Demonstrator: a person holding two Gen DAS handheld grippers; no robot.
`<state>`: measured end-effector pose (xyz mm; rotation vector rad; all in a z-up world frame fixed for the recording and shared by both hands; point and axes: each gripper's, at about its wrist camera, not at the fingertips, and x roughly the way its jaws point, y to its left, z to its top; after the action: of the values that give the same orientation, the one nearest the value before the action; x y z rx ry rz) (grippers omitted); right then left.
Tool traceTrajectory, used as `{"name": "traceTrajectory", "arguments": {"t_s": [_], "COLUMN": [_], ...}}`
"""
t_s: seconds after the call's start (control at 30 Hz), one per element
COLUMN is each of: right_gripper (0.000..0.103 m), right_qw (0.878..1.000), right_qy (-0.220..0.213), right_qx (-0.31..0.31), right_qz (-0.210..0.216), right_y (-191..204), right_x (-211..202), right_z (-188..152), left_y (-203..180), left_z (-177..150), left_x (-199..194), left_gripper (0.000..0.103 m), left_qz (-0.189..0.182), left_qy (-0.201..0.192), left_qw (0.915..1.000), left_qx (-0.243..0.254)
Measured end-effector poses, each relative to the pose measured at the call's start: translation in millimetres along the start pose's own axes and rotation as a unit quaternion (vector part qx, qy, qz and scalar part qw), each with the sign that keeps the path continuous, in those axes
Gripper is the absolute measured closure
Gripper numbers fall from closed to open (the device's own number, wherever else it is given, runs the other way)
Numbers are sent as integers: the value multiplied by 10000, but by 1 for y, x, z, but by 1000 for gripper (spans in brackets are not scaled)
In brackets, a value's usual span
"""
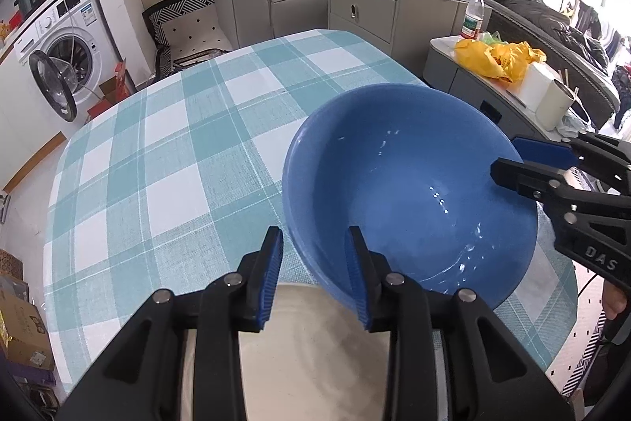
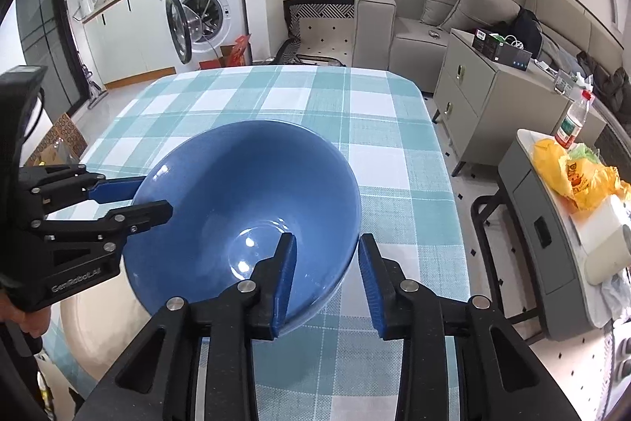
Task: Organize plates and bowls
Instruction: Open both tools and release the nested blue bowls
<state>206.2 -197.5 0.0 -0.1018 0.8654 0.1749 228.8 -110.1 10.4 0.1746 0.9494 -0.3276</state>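
— Surface, room?
— Tabletop in teal-white check cloth; washing machine, grey sofa behind.
— Item?
— Blue bowl, tilted, partly over a cream plate.
— Fingers?
— Left gripper and right gripper each straddle the rim, fingers released, not pressing.
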Motion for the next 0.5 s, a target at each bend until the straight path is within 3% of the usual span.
{"name": "traceTrajectory", "arguments": {"t_s": [0.13,0.2,0.27,0.37,0.47,0.5], "right_gripper": [54,48,31,22,15,13], "right_qw": [9999,9998,9996,9990,9987,9986], "right_qy": [-58,-76,-113,-226,-255,-262], "right_qx": [-61,-64,-15,109,227,242], "right_qz": [122,177,258,382,382,382], "right_y": [1,1,0,-5,-9,-11], "right_x": [-3,-4,-6,-10,-10,-9], "right_z": [-1,1,2,4,5,5], "left_y": [7,11,14,18,21,21], "left_z": [-2,-2,-2,-2,-3,-3], "left_x": [-3,-4,-4,-2,-1,-2], "left_gripper": [59,47,46,42,12,9], "left_qz": [-80,-121,-103,-94,-121,-145], "left_qy": [-51,-61,-87,-78,-96,-147], "left_qw": [9998,9996,9993,9988,9982,9979], "left_qx": [-180,-266,-361,-469,-587,-615]}}
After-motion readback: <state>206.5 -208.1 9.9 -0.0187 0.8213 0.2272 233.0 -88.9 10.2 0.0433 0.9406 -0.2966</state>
